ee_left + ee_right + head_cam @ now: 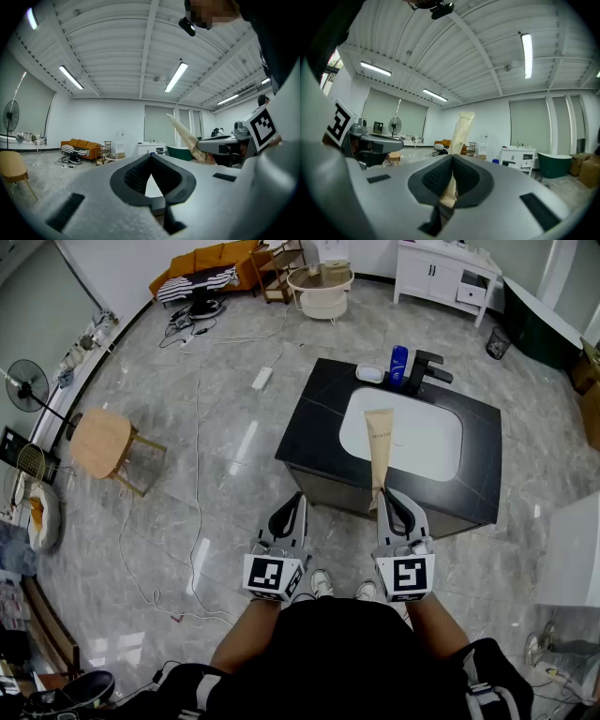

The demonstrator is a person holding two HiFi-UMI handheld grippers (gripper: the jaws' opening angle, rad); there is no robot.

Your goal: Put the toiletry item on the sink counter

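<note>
My right gripper [383, 495] is shut on the crimped end of a beige toiletry tube [379, 441], which stands out from the jaws over the white basin [424, 448] of the black sink counter [317, 418]. In the right gripper view the tube [461, 131] rises from between the shut jaws of the right gripper [452, 160]. My left gripper [297, 499] is held beside it, short of the counter's front edge, shut with nothing in it. The left gripper view shows the left gripper [151, 157] empty and the tube [184, 135] off to the right.
On the counter's far side stand a blue bottle [398, 365], a black faucet [427, 367] and a white dish [369, 374]. A wooden stool [101, 442] and floor cables [199, 521] lie to the left. A white cabinet [441, 274] stands at the back, a white box [572, 551] at the right.
</note>
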